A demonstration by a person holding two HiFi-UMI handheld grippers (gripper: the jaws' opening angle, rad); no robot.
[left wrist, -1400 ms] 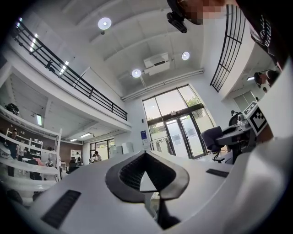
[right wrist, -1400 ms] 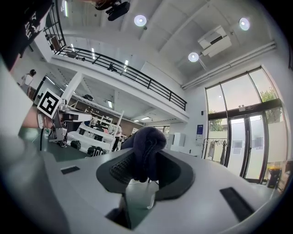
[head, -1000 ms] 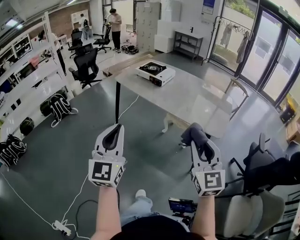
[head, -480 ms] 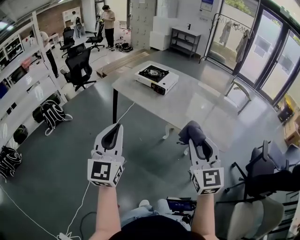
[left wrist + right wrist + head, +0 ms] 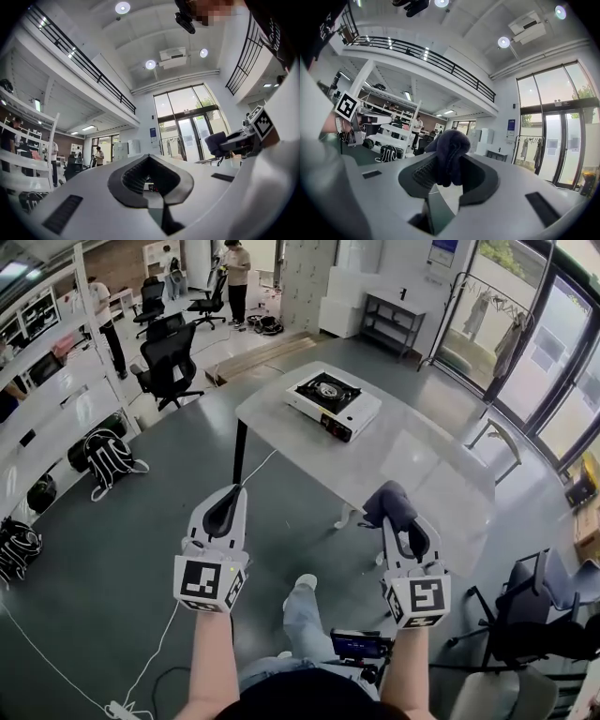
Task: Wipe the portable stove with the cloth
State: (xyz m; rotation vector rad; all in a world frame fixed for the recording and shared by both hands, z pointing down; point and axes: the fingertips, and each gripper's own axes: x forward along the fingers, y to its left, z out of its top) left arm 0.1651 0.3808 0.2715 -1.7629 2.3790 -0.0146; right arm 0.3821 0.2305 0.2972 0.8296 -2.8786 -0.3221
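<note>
From the head view we cannot see the tips of the right claw (image 5: 400, 518). The cloth (image 5: 387, 502) bunches over them and also covers a stretch of the near edge of the bench (image 5: 427, 457). In the right gripper view the cloth's lower end sinks out of sight between the jaws. The stove (image 5: 333, 404) is too small for us to make out its knob or any dirt. Behind the left claw (image 5: 148, 158) only a tiny, unclear sliver shows.

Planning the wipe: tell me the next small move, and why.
Probably carry the right claw forward toward the stove: it clamps the cloth, but the stove sits on the table well ahead, out of contact.
</note>
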